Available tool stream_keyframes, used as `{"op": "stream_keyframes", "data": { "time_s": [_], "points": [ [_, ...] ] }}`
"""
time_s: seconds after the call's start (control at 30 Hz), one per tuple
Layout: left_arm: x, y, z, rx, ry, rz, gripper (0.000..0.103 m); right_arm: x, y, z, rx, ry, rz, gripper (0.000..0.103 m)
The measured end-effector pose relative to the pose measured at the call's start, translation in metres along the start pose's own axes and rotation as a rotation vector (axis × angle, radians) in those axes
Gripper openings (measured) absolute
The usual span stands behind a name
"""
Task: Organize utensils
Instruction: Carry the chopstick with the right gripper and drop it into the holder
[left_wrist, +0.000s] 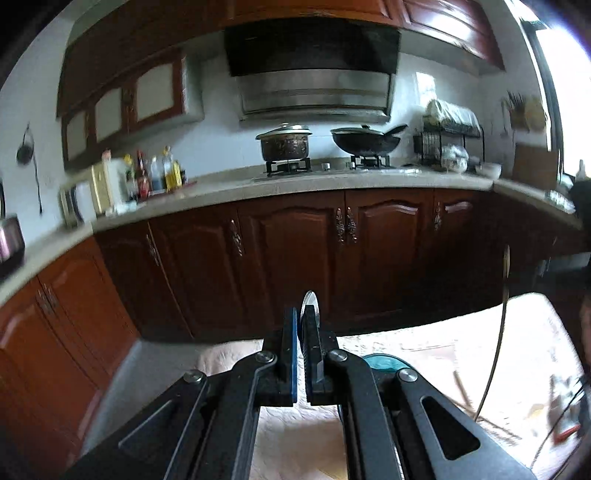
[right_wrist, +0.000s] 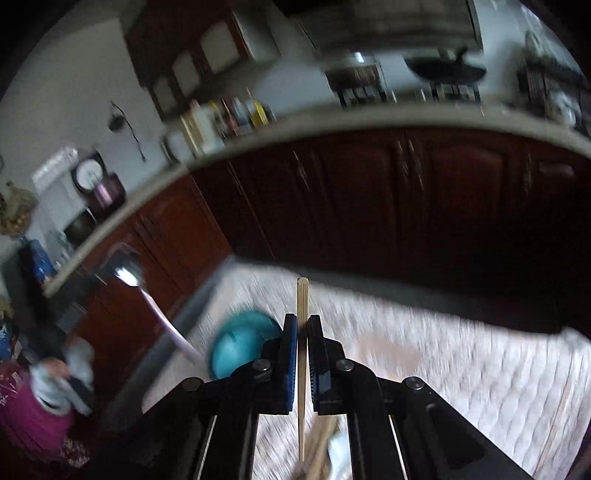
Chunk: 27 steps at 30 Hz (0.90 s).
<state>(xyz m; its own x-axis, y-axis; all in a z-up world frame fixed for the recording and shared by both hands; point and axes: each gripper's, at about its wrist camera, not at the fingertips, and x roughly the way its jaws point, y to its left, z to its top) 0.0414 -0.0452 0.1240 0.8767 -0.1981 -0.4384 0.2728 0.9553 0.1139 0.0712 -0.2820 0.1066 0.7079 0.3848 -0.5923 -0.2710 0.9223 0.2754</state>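
Note:
My left gripper (left_wrist: 303, 332) is shut on a metal utensil (left_wrist: 309, 301) whose rounded silver end sticks up past the fingertips. A single wooden chopstick (right_wrist: 303, 295) stands upright in my right gripper (right_wrist: 303, 332), which is shut on it above the cloth-covered table (right_wrist: 461, 369). A teal round container sits on the cloth just behind the fingers (left_wrist: 384, 361), and left of the fingers in the right wrist view (right_wrist: 240, 345). A shiny spoon with a pale handle (right_wrist: 127, 275) shows blurred at the left; what holds it is hidden. A thin stick (left_wrist: 505, 295) rises at the right.
More wooden chopsticks lie on the pale quilted cloth (left_wrist: 465, 397) (right_wrist: 321, 439). Beyond the table runs a kitchen counter (left_wrist: 229, 192) over dark red cabinets, with bottles (left_wrist: 155, 173), a pot (left_wrist: 284, 142), a wok (left_wrist: 365, 142) and a dish rack (left_wrist: 447, 147). A person's magenta sleeve (right_wrist: 29, 417) is at the lower left.

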Motion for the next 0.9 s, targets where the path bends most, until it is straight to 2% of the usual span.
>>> {"op": "stream_keyframes", "data": {
  "time_s": [0.13,0.27,0.47,0.6,0.73,0.9],
  "points": [
    [0.020,-0.017,-0.004,0.061,0.011,0.024,0.002,-0.006,0.021,0.032,-0.032,-0.072,0.021,0.007],
    [0.040,-0.032,-0.011,0.125,0.020,0.053,0.002,-0.003,0.038,0.052,-0.037,-0.098,0.024,0.007],
    [0.063,-0.048,-0.024,0.178,0.041,0.079,0.002,0.033,0.053,0.059,-0.036,-0.129,-0.025,0.007],
    [0.072,-0.054,-0.040,0.191,0.076,0.077,0.002,0.067,0.049,0.044,-0.042,-0.089,-0.046,0.007],
    [0.080,-0.056,-0.050,0.172,0.111,0.058,0.002,0.100,0.041,0.020,-0.012,0.008,-0.018,0.007],
    [0.089,-0.054,-0.056,0.129,0.158,0.028,0.003,0.116,0.034,0.007,-0.003,0.049,-0.027,0.007]
  ]
}}
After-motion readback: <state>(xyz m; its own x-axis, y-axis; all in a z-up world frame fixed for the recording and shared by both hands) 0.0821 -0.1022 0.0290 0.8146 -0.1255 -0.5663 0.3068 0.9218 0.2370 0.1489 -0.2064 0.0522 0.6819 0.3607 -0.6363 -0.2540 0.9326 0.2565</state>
